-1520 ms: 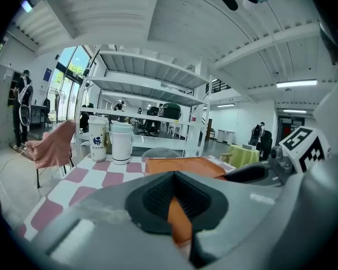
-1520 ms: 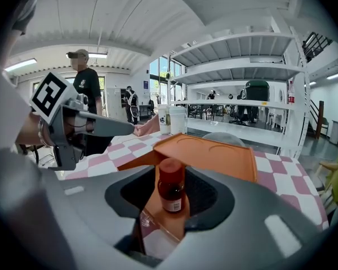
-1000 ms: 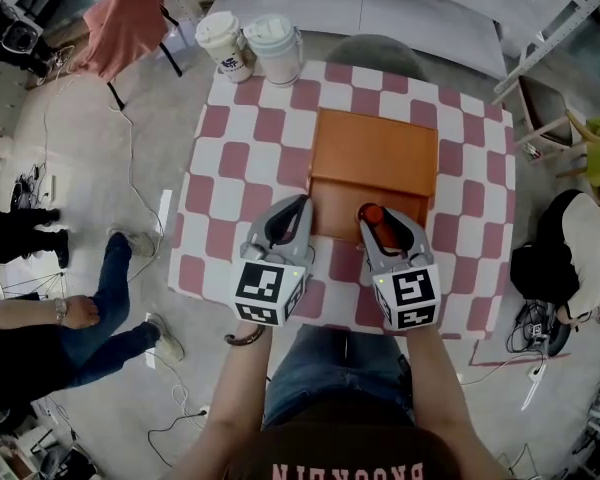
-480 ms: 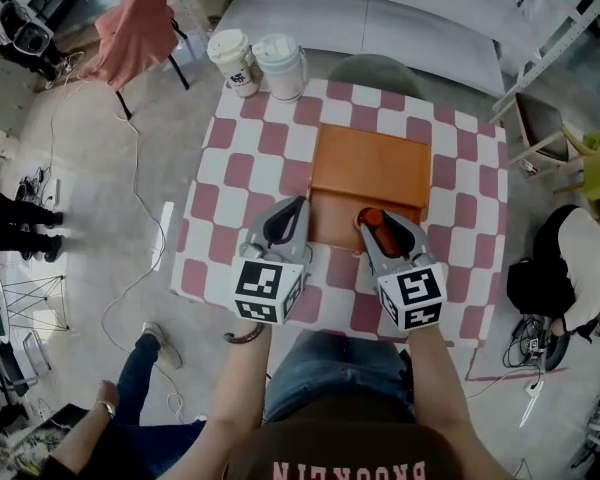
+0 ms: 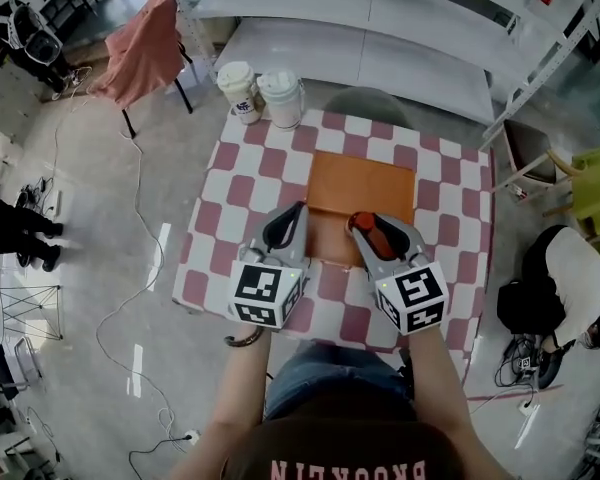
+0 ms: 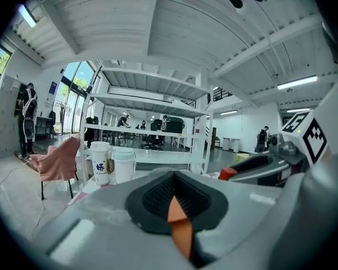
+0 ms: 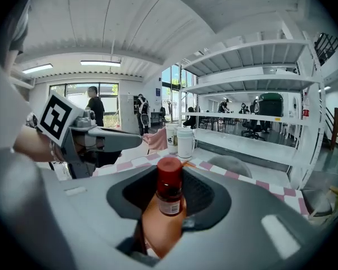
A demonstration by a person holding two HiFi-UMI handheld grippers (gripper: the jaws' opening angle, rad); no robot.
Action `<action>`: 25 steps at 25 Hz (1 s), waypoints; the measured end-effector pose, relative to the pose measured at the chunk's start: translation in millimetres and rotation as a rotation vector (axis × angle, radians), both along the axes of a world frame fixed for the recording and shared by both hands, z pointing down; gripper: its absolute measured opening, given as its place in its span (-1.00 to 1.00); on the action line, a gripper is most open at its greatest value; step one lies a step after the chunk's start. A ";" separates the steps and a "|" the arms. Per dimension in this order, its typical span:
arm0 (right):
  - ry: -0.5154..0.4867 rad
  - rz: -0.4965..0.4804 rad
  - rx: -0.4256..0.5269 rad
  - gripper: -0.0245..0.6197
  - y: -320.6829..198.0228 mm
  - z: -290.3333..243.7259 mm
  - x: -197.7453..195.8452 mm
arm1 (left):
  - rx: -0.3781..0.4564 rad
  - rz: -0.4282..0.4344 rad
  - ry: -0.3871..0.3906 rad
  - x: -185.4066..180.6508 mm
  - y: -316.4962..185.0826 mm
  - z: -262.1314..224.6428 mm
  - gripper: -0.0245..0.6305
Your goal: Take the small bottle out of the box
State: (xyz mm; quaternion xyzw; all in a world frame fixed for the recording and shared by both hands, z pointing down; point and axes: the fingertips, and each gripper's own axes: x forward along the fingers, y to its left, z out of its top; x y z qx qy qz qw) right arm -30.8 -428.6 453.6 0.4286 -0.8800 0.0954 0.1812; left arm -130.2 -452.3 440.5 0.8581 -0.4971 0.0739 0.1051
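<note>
1. R side: right gripper (image 5: 382,234) has its jaws closed on the small bottle (image 7: 169,193). The pads sit on the body and the red cap pokes out above them. Jaws stand fairly wide, since the bottle fills the gap.
2. Bottle's long axis is approx upright in the right gripper view, cap on top and label facing the cam. No tilt to speak of.
3. In the head view the bottle hangs over the near edge of the orange box (image 5: 365,186), apart from it and not resting in it. Judged from this, the take-out is mostly done; what's left is to carry it clear and set it down.
4. L side: left gripper (image 5: 288,226) has its jaws together w/ nothing held; only a sliver of orange box shows thru the gap. It sits just beside the box's near-left corner, well off the bottle.
5. Key relation: bare table (image 5: 230,188) lies on the near side and to the R of the box, so the right gripper is the nearer one for the put-down. Two lidded cups (image 5: 262,93) at the far-left corner aren't in the way.
</note>
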 end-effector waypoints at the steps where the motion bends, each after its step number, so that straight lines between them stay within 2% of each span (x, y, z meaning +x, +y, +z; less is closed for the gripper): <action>1: -0.004 -0.005 0.007 -0.50 -0.5 -5.9 -0.4 | 0.010 0.002 0.000 1.2 0.1 -4.6 -0.93; 13: -0.044 -0.007 0.108 -0.50 -4.5 -58.4 0.7 | 0.134 -0.006 0.001 -0.9 -6.7 -58.9 -0.93; 25: -0.112 0.020 0.188 -0.50 -9.2 -116.9 38.6 | 0.253 0.029 0.012 17.5 -24.8 -112.1 -0.93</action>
